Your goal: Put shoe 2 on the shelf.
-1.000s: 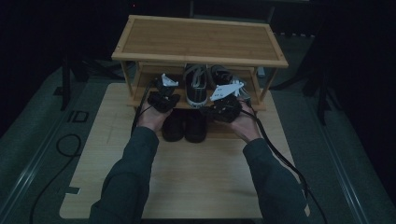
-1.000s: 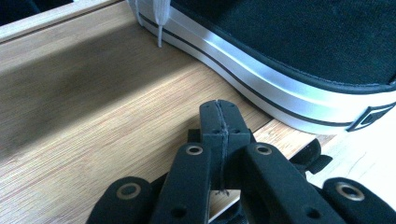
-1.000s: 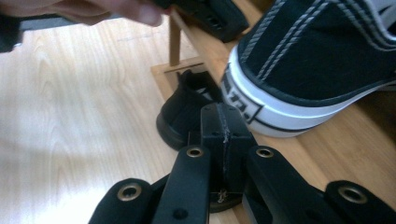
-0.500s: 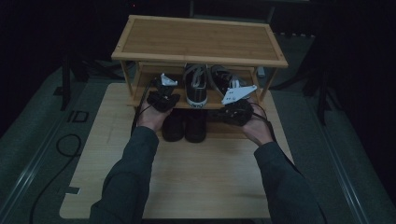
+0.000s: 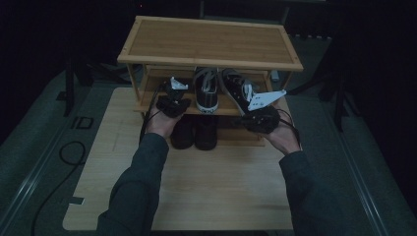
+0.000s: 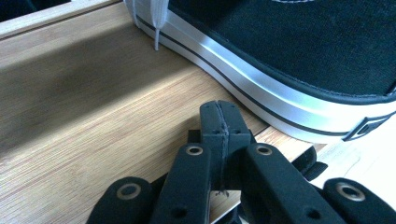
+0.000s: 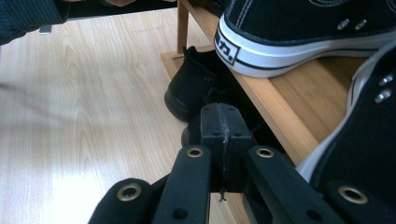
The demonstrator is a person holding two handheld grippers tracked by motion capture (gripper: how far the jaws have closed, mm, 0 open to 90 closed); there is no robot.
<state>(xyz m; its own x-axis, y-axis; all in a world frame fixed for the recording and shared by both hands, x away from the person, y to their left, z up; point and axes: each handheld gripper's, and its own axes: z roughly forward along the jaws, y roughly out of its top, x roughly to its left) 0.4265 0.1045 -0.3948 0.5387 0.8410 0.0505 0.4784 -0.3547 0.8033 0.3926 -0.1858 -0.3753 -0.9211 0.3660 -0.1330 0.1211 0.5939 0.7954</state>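
Both the left gripper (image 6: 219, 112) and the right gripper (image 7: 219, 114) are fully closed and empty. The black canvas sneaker with white rubber sole (image 6: 299, 70) lies just beyond the left one, on the bamboo shelf board (image 6: 93, 116). With closed jaws, I think a push could slide the sneaker deeper instead of gripping it.

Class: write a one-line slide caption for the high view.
Two shut grippers, left gripper and right gripper, flank sneakers on a bamboo shoe rack.

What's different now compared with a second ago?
The right gripper has slid rightward along the shelf's front, away from the middle, fingers shut on nothing. The left gripper stayed put, also shut and empty. Both sneakers on the rack and the black shoes below haven't moved.
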